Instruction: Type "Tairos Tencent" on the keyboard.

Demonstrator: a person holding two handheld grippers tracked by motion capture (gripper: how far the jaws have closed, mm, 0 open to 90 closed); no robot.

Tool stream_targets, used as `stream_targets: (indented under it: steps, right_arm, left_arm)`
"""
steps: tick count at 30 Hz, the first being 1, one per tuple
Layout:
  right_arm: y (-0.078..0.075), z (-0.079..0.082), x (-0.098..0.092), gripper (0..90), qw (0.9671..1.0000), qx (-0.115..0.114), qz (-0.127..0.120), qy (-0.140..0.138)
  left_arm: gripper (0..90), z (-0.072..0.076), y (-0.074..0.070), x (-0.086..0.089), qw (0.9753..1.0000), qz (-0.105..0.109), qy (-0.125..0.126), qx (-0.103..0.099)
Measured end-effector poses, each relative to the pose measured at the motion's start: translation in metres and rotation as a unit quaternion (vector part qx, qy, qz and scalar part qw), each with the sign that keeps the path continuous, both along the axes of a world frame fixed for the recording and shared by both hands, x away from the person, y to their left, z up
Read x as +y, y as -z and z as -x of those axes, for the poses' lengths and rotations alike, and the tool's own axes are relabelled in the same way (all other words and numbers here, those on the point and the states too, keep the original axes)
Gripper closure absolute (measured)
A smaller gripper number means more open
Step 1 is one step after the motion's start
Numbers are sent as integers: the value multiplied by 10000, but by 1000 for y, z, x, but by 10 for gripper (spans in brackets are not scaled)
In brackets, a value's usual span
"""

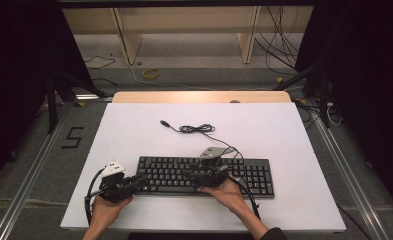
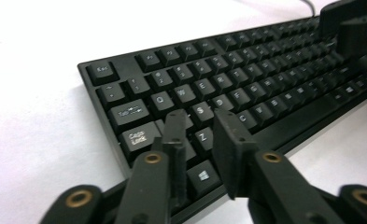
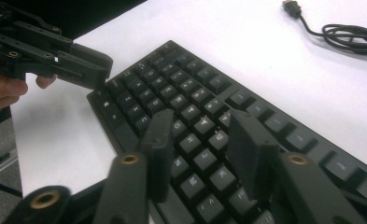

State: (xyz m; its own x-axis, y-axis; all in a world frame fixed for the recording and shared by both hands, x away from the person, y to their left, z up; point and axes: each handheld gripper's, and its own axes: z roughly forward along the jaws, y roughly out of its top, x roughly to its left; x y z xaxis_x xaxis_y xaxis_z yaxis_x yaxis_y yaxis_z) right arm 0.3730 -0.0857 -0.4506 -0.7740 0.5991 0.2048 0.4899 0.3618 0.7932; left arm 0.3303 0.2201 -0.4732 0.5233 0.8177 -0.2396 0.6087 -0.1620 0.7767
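Left gripper [image 2: 197, 123]: jaws a narrow gap apart, nothing clamped, poised over the Z and S keys at the left end of the black keyboard [image 1: 204, 175]; contact with the keys cannot be told; right gripper [image 3: 204, 128]: jaws moderately apart, empty, above the keyboard's middle rows; key legends blurred there; keyboard: lies flat on the white counter [image 1: 134, 130], near edge partly hidden by both hands; its cable [image 1: 196, 129]: coiled behind, plug free.

You could read key legends on the keyboard [image 2: 228, 88]: Esc, Tab, Caps Lock, Q, W, E, S, Z and a Windows logo. A black "5" [image 1: 73, 137] marked the floor.
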Motion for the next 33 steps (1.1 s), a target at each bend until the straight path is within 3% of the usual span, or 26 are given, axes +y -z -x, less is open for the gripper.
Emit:
stream_targets:
  steps: [3,12,23,33]
  right_arm:
    - [2,-4,6,703,10000,51,40,-12]
    - [9,-15,27,854,9996,191,219,-66]
    - [18,-25,51,900,9985,262,487,-42]
    - [22,-29,59,900,9978,275,605,-23]
  left_arm:
    - [796,-1,1,-1,9998,-206,-22,16]
    - [892,-3,4,-3,9991,-402,78,123]
    - [893,-6,4,-2,9989,-433,48,158]
    - [894,-8,6,-2,9986,-460,64,237]
